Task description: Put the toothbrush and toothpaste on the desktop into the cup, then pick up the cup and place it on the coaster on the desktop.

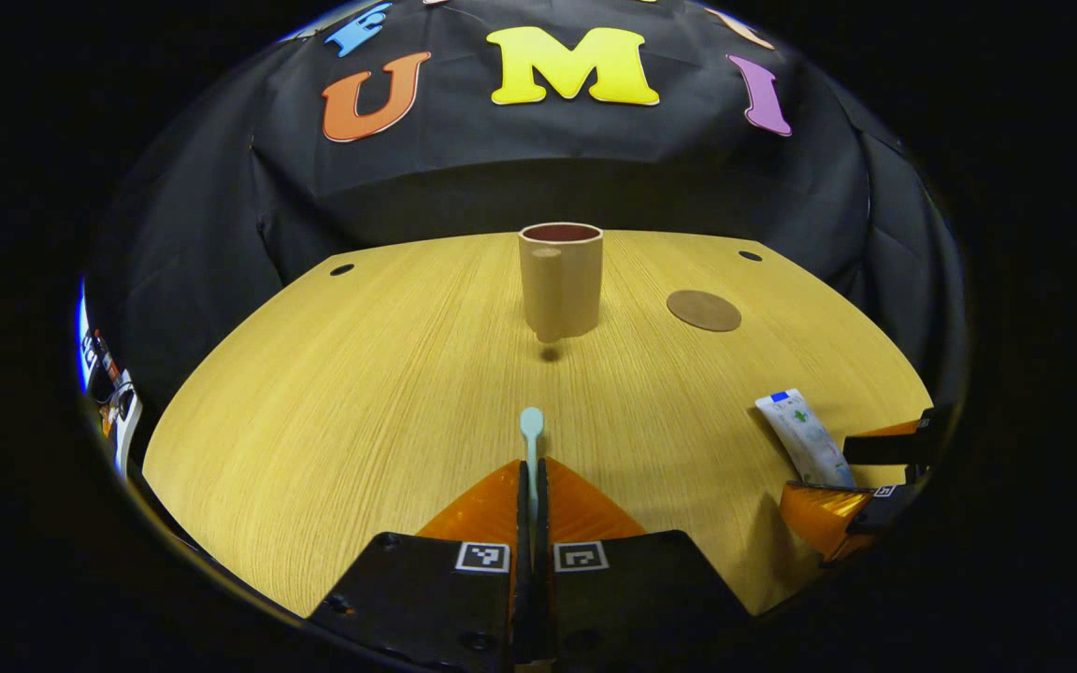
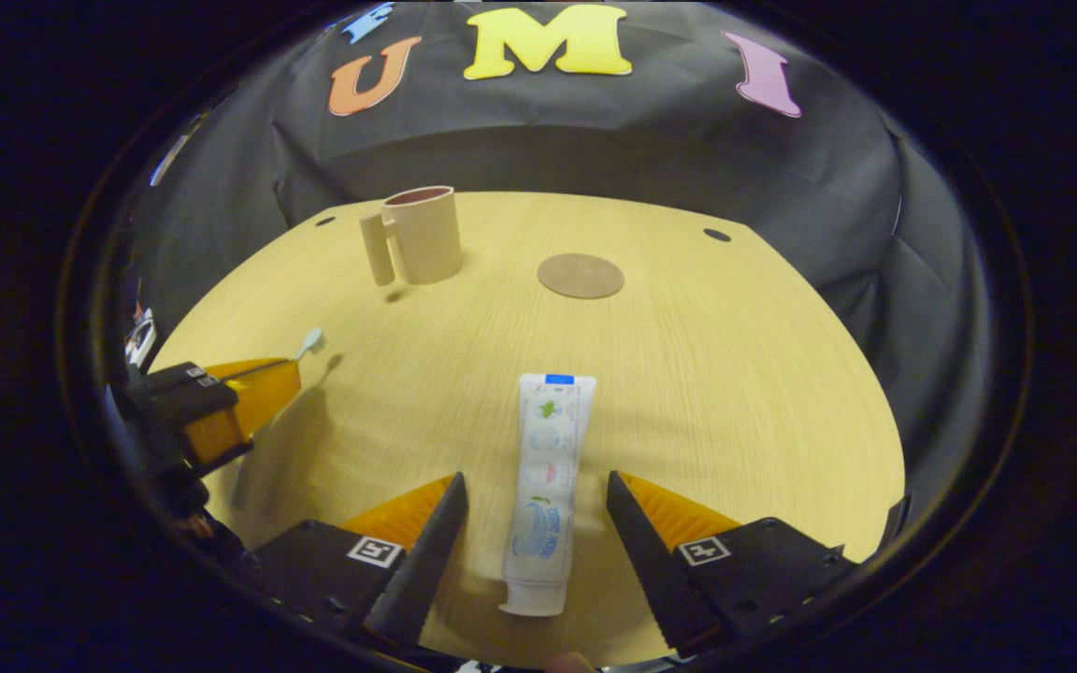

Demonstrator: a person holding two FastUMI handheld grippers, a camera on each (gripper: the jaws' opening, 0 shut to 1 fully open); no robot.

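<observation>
Left gripper (image 1: 532,486) is pinching the toothbrush (image 1: 531,432), fingers pressed together on its handle, head sticking out toward the cup (image 1: 561,280); it looks lifted off the table (image 1: 333,402), hard to confirm. Right gripper (image 2: 534,523) is sitting spread around the toothpaste (image 2: 546,486), which is lying flat between the fingers, untouched. Coaster (image 2: 581,276) is lying right of the cup, well apart.

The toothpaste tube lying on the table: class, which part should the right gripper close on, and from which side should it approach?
Grip the toothpaste tube across its flat body, a little above the cap end, probably coming down from above. It lies flat on the table, lengthwise between the open fingers of the right gripper, so they already straddle its narrow width.
</observation>
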